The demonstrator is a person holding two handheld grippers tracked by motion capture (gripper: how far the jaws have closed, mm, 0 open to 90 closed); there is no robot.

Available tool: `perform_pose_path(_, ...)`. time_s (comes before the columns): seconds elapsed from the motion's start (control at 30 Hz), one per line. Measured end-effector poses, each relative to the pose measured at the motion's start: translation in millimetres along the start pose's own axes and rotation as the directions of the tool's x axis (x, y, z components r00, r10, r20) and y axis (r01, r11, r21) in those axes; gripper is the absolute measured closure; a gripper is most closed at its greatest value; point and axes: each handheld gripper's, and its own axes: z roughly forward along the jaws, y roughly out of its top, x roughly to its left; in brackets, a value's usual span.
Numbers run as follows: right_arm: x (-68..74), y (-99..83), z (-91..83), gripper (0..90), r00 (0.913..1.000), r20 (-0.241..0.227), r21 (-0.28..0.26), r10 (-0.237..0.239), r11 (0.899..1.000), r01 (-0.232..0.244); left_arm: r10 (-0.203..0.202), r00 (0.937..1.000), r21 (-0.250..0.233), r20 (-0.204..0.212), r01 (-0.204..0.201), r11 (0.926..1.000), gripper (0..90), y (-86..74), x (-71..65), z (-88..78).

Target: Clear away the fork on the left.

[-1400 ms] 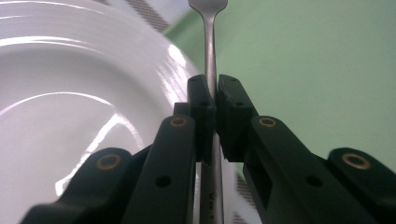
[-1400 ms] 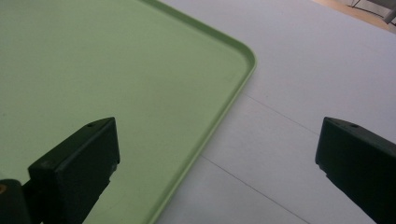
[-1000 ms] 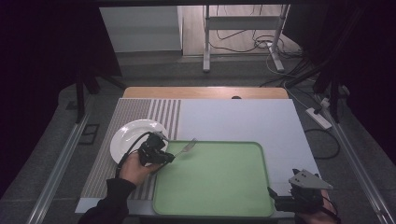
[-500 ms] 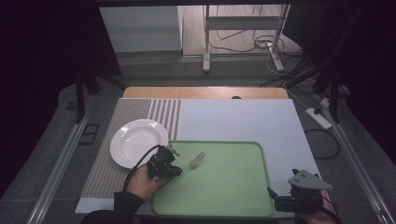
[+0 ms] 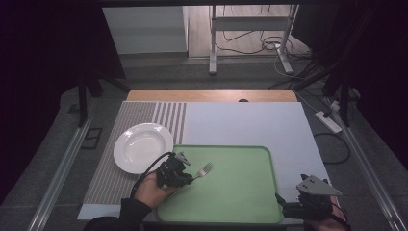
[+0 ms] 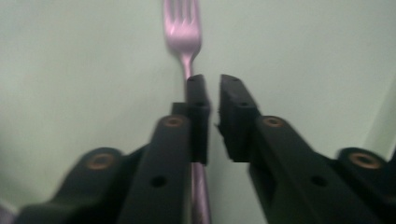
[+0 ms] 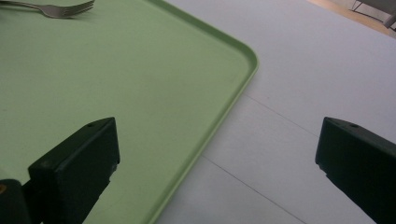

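In the left gripper view the left gripper (image 6: 209, 100) has its jaws a narrow gap apart, the fork (image 6: 183, 32) lying against the inner face of one jaw and not pinched, its tines pointing away over the green tray (image 5: 240, 192). The fork looks light, stiff and slippery; its thin handle seems the place to grip. The right gripper (image 7: 215, 172), jaws spread wide, hangs over the tray's corner.

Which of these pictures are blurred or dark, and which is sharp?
Left gripper view: soft and blurred, the fork smeared. Right gripper view: the sharpest, with a crisp rim on the green tray. High view: dim, with black surroundings; the white plate is its brightest spot.
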Motion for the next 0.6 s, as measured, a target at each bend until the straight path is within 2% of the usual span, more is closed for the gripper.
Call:
perform_pose_path(0.1,0.0,0.1,0.2,0.0,1.0,-0.001,0.001,0.0,1.0,0.0,0.03,0.9995,0.033,0.014,-0.03,0.999,88.9,4.6,-1.0,6.3)
perform_pose_path(0.27,0.2,0.1,0.2,0.0,1.0,0.0,0.002,0.0,1.0,0.0,0.04,0.9991,0.087,0.01,-0.041,0.9954,89.0,7.8,3.0,17.0)
perform_pose_path(0.37,0.0,0.0,0.2,0.0,1.0,-0.001,0.0,0.0,1.0,0.0,0.022,0.9997,0.091,0.006,-0.023,0.9956,89.0,6.8,7.4,17.7)
perform_pose_path(0.6,0.2,0.0,-0.1,0.0,1.0,0.0,-0.001,-0.001,1.0,0.001,-0.016,0.9991,0.1,-0.039,0.02,0.9948,89.0,0.4,19.2,12.7)
